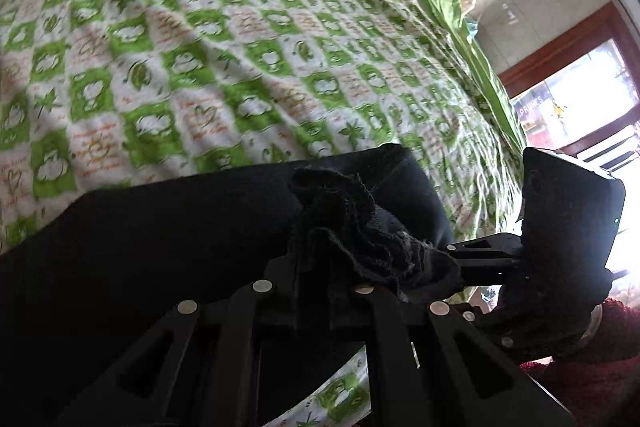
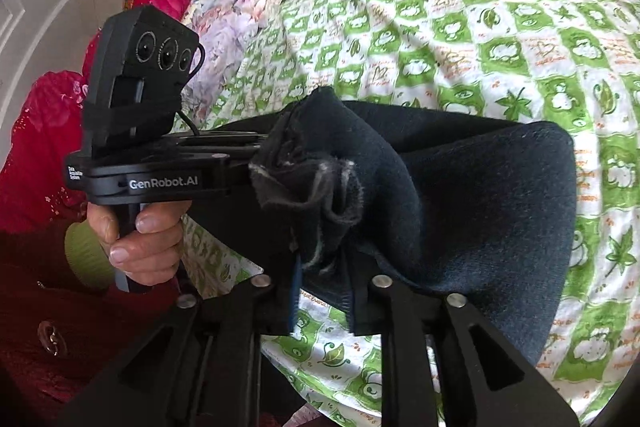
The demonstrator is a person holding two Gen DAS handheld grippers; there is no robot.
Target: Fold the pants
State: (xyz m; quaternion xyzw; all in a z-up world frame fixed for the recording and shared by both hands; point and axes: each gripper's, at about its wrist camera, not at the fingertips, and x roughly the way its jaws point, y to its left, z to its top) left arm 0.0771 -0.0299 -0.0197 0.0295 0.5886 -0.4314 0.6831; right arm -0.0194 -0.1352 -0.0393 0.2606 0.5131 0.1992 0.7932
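with each hand-held gripper, left [image 1: 320, 267] and right [image 2: 324, 283], clenched on a bunched corner of the dark pants [image 2: 460, 195] over the green checked bed [image 2: 500, 27], lay that held edge down flat and square.

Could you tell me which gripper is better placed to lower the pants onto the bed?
Left, probably: the left gripper is shut tight on the bunched pants, while the right gripper has fingers apart around the cloth, a doubtful hold.
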